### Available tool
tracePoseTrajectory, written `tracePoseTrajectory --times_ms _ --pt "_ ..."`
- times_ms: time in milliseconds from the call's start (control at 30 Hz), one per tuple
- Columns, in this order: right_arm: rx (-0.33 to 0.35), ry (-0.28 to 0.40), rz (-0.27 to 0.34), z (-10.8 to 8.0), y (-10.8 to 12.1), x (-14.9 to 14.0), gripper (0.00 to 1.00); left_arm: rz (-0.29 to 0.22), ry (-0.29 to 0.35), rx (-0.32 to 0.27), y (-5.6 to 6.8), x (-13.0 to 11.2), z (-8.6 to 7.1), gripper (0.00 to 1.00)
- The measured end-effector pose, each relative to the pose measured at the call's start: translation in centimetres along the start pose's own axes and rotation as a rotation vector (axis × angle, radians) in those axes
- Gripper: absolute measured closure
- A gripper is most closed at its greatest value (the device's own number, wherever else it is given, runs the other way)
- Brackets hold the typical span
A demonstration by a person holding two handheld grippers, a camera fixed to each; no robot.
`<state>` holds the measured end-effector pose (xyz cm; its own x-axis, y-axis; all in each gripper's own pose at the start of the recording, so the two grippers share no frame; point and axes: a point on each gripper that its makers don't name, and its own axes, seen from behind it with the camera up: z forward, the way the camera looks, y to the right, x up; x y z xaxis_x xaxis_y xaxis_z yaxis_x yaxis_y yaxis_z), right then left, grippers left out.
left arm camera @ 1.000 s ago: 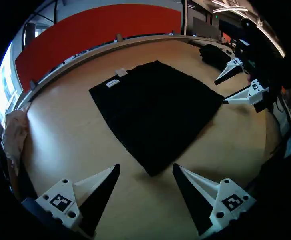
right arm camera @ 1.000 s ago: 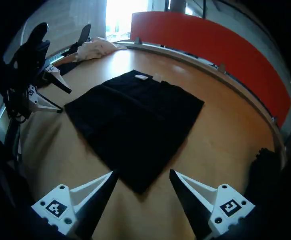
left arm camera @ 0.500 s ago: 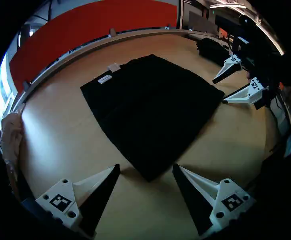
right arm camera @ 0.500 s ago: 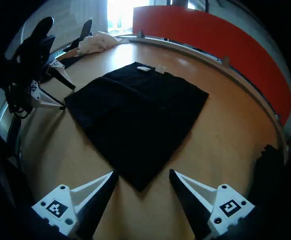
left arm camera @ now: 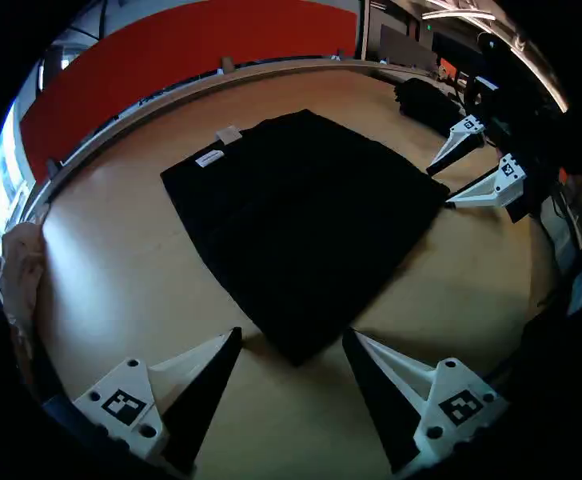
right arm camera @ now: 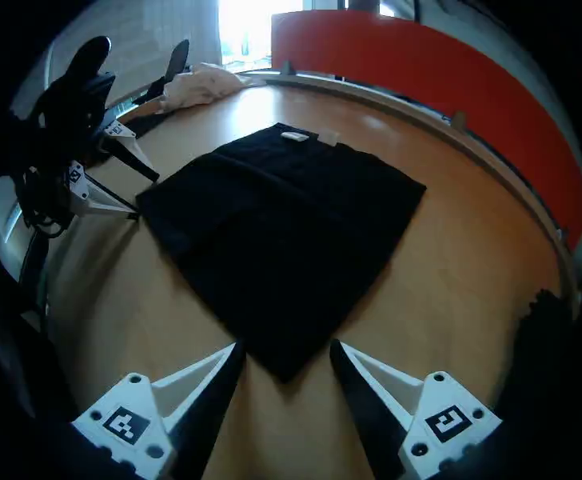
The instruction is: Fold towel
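Left gripper (left arm camera: 291,348) hangs released, its two fingers spread and holding nothing, with one corner of the black towel (left arm camera: 307,216) lying between the tips. Right gripper (right arm camera: 287,356) is likewise unclenched, its fingers on either side of another corner. The towel lies flat on the wooden table (left arm camera: 115,264), white tags (left arm camera: 209,158) at one edge, and a pale cloth (right arm camera: 199,80) sits well apart

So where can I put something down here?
Bare wooden table between the flat black towel and the pale crumpled cloth, or along the red wall panel. Crowded at the towel corners by the left gripper and right gripper.
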<state>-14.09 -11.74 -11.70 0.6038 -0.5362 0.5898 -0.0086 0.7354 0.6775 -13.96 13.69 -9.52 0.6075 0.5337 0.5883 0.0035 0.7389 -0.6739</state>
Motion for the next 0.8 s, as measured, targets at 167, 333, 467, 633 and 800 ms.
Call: tracePoseTrajectory --times_ms 167,333,467,633,800 --pt "0.003 -0.001 -0.002 0.09 -0.05 0.08 0.34 -0.001 -0.004 0.0 0.37 -0.02 -0.02 0.24" --pt "0.002 -0.002 0.003 0.15 0.03 0.1 0.45 -0.002 -0.009 0.0 0.66 -0.04 -0.06 0.36" --pt "-0.001 -0.003 0.008 0.21 0.15 0.09 0.59 -0.008 -0.015 0.002 0.68 -0.05 -0.1 0.47" --pt "-0.002 -0.004 0.013 0.35 0.24 0.13 0.69 -0.019 -0.023 0.009 0.59 -0.05 -0.15 0.61" --pt "0.004 -0.005 0.016 0.44 0.08 0.23 0.76 -0.034 -0.029 0.02 0.63 -0.06 -0.16 0.79"
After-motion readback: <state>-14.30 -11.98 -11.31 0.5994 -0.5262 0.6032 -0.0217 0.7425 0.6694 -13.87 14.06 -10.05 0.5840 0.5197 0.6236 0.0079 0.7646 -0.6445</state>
